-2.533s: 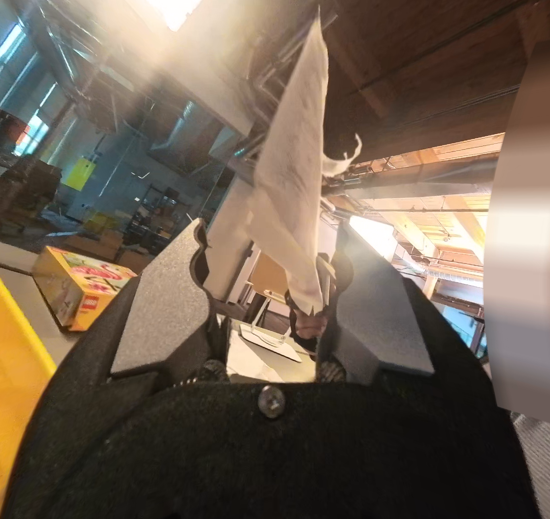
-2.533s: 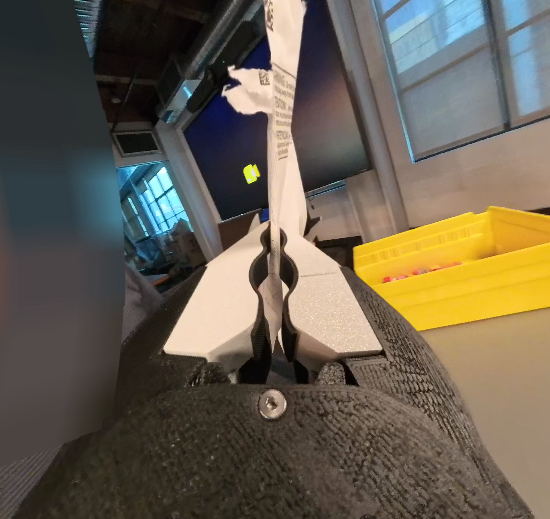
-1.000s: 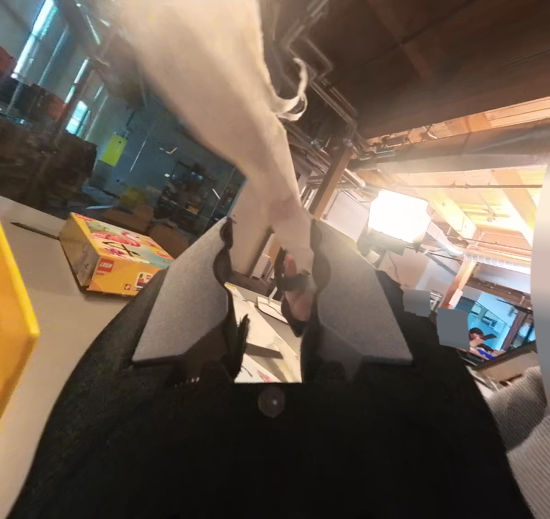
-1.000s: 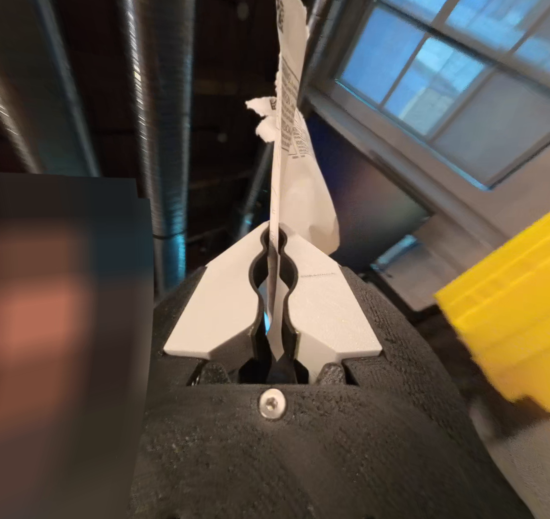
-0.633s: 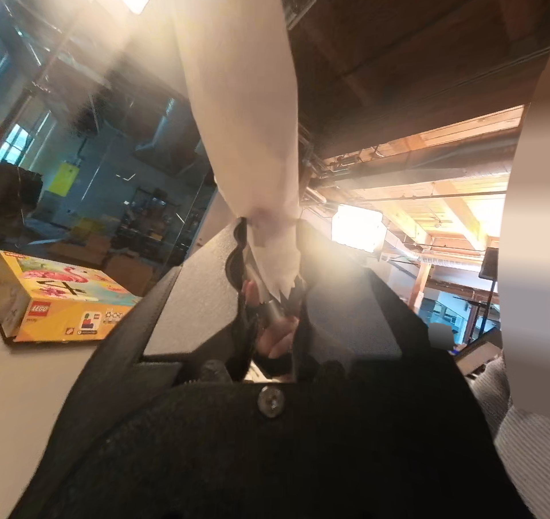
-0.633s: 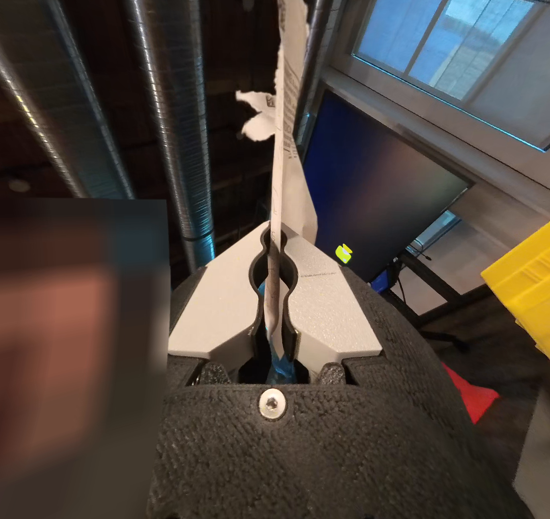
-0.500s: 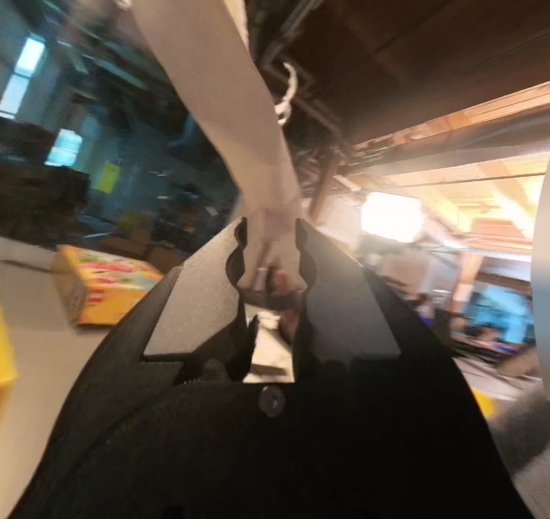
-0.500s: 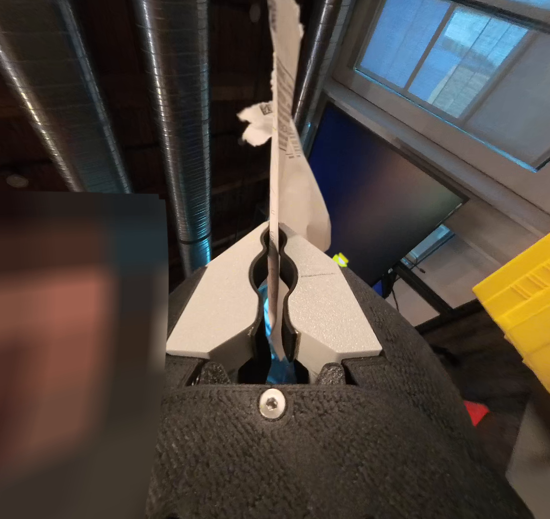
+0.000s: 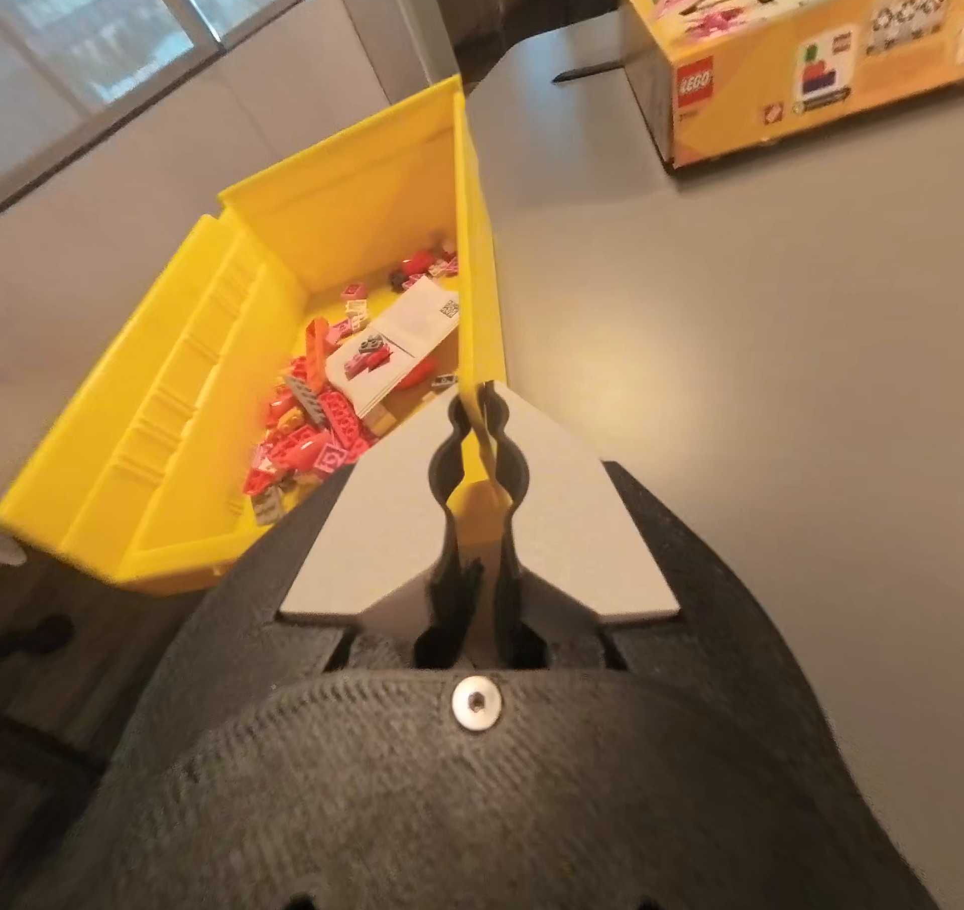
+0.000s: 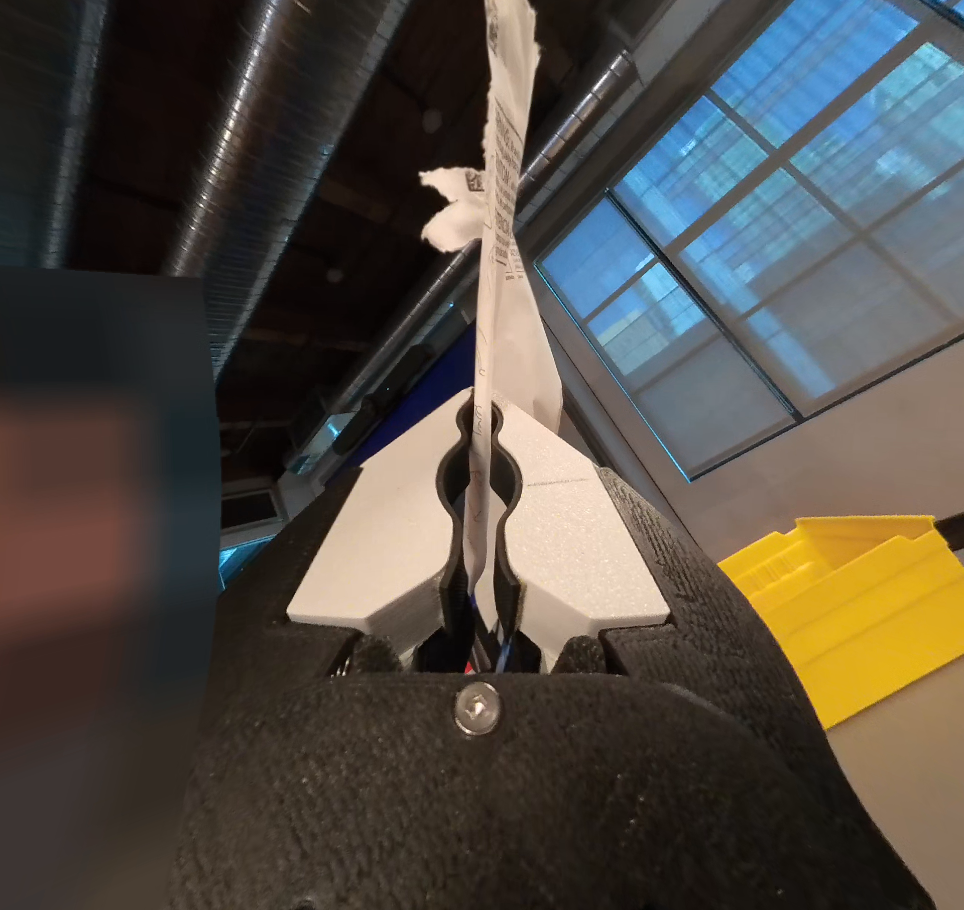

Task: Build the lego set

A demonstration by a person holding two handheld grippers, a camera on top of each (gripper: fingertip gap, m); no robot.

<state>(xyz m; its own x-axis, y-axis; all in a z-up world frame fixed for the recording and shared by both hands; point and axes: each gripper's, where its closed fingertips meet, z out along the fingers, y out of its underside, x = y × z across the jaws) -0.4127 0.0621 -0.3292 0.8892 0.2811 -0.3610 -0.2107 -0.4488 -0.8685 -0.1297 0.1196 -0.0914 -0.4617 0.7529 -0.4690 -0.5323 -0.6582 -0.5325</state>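
Right gripper (image 10: 482, 415): jaws clenched on torn white paper bag (image 10: 508, 217), raised toward ceiling ducts. Left gripper (image 9: 477, 405): jaws pinched on side wall of yellow bin (image 9: 472, 238) holding toy bricks (image 9: 313, 426) and booklet (image 9: 396, 347). Judgement: grip wall firmly, avoid tipping. Grey desk (image 9: 730, 363); toy box (image 9: 793, 55); windows behind.
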